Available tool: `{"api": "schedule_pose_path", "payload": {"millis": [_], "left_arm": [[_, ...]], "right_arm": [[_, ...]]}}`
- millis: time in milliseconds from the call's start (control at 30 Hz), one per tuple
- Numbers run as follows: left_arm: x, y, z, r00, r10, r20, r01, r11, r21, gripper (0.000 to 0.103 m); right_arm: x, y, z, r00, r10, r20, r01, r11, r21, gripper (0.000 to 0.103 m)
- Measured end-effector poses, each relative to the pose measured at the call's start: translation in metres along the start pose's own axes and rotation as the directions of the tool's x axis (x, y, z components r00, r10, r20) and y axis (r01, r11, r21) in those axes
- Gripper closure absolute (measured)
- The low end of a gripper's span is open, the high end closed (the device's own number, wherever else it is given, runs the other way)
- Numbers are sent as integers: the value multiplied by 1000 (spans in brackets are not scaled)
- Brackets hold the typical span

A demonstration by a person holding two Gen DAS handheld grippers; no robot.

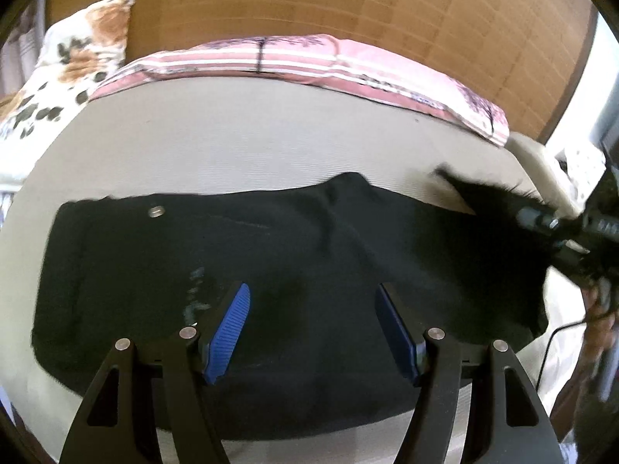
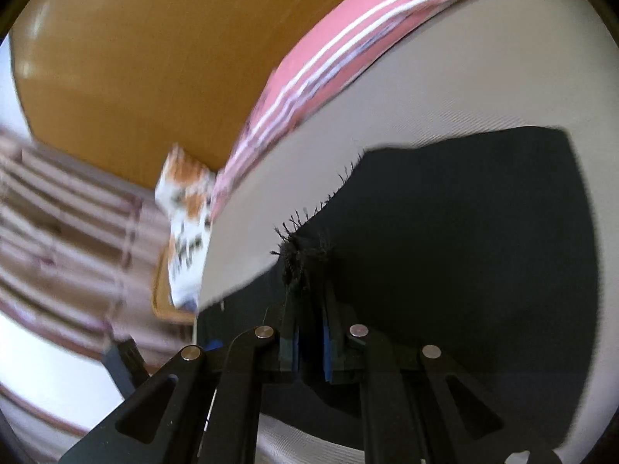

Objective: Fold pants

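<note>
Black pants lie spread across a grey mattress, waist with a metal button at the left. My left gripper is open just above the middle of the pants, holding nothing. My right gripper is shut on the frayed hem of the pants and lifts it off the mattress. In the left wrist view the right gripper shows at the right edge, holding that frayed hem up.
A pink striped blanket lies along the far edge of the mattress. A floral pillow sits at the far left. A wooden headboard stands behind. A person's arm and a cable are at the right.
</note>
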State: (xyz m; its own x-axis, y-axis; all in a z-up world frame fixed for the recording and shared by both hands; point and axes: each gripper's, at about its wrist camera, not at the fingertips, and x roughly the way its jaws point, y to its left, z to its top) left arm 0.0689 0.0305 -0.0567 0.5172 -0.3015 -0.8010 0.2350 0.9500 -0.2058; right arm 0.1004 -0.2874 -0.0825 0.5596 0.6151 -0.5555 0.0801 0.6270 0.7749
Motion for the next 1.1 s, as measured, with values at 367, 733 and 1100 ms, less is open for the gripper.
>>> {"api": "schedule_pose_path", "payload": {"millis": [367,733,1100], "left_arm": [[-18,33,-8,997,-75,-5,74,993,-95,35],[2,19,-8,932,-329,-151,296,933,-206,35],[49,9,-11,807,-515,-288,374,824,-426,56]], "right_arm": [[89,43,-75,953,-155,-259,81,958,-275,91],[25,47,-75,978,-135,-161,93,966,-243,55],[-38,9,-67,990,-144,2,144,988,-50,54]]}}
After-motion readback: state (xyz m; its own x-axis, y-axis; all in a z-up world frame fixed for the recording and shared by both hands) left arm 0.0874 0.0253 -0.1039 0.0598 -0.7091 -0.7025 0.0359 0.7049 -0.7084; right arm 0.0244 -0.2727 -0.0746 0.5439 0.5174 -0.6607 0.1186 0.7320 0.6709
